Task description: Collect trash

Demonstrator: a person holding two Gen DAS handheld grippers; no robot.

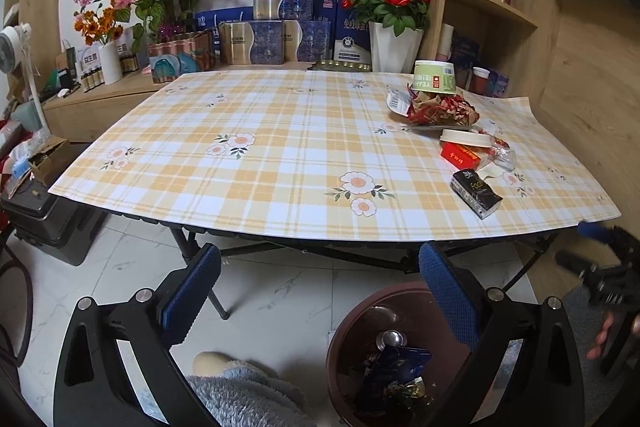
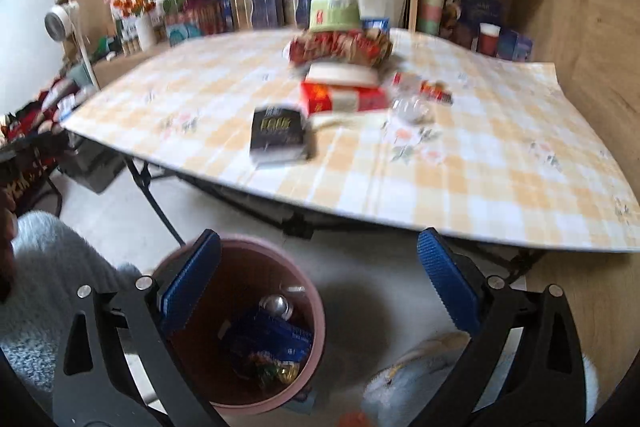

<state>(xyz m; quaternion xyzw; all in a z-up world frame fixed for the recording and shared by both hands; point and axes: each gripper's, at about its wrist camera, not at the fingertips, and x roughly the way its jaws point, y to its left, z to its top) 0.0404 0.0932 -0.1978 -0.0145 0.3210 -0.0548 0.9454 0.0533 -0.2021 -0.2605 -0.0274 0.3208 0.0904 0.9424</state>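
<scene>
Blue-padded fingers of the left gripper (image 1: 320,291) stand wide apart at the bottom of the left wrist view, with nothing between them but floor tiles and table legs. One brown trash bin (image 1: 348,343) sits on the floor at the lower right of that frame, partly behind the right-hand finger, and holds one silver can (image 1: 391,339), one dark blue wrapper (image 1: 400,363) and some gold foil. In the blurred right wrist view the right gripper (image 2: 318,281) has its fingers spread just as wide and grips nothing; the same bin lies below and behind its left-hand finger, at lower centre of the frame. Trash remaining on the checked tabletop (image 1: 248,163) is clustered at the right of the left wrist frame, well beyond both pairs of fingers: one upturned green paper bowl (image 1: 434,77), one crumpled red and brown wrapper pile (image 1: 440,111), one white round lid (image 1: 464,138), one red box (image 1: 460,154), one black packet (image 1: 476,193) and one clear crinkled wrapper (image 1: 502,157).
</scene>
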